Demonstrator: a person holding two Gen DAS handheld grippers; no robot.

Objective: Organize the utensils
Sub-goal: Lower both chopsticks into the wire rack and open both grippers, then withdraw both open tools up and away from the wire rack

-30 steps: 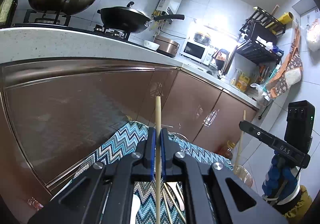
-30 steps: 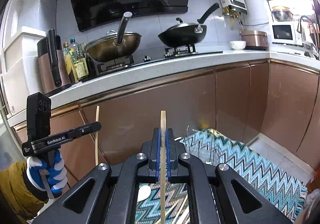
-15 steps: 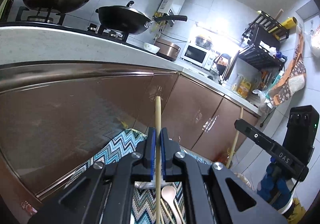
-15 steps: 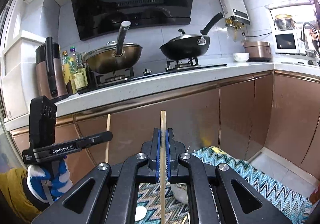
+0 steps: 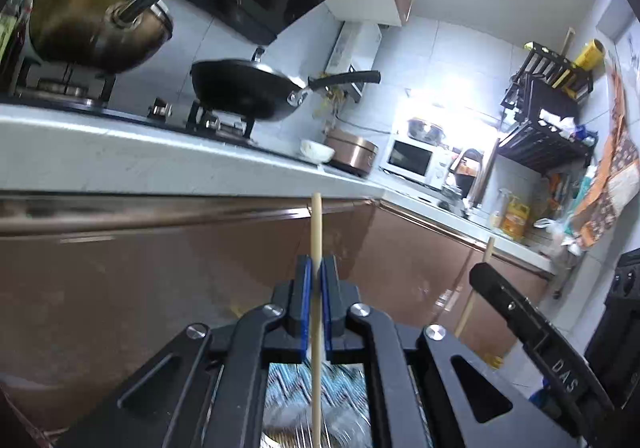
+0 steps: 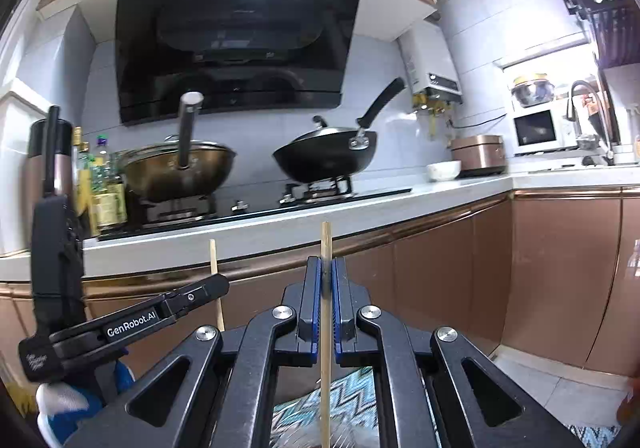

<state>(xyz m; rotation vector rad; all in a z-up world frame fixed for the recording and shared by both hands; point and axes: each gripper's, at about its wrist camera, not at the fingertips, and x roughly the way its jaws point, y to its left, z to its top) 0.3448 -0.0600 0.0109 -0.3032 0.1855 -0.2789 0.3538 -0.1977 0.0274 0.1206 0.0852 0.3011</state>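
Each tool is closed tight on a single wooden chopstick, and the step in hand looks like carrying the pair toward wherever the utensils belong. The left tool (image 5: 315,298) pinches the left chopstick (image 5: 316,232) between its blue pads, the stick standing upright with its tip level with the front edge of the tabletop (image 5: 160,163) and its lower end running down past the tool body. The right tool (image 6: 327,300) grips the right chopstick (image 6: 326,248) the same way, upright, its tip also at about the tabletop's front edge. Both tools point roughly level at the copper cabinet doors (image 6: 560,280) below the tabletop, with the black wok (image 6: 326,159) and the brass-coloured pan (image 6: 180,167) on the hob above. Each tool shows in the other's view, off to the side, with its chopstick sticking up past its fingers. To do this well, I judge that both grips should stay firm, since a thin round stick can swivel between flat pads if the wrist jerks. The sticks should be kept vertical and well apart from the tabletop's edge, so neither tip knocks it. No holder is visible, so the destination cannot be told; where it appears, I would bring the two sticks side by side and lower them end first before letting go.
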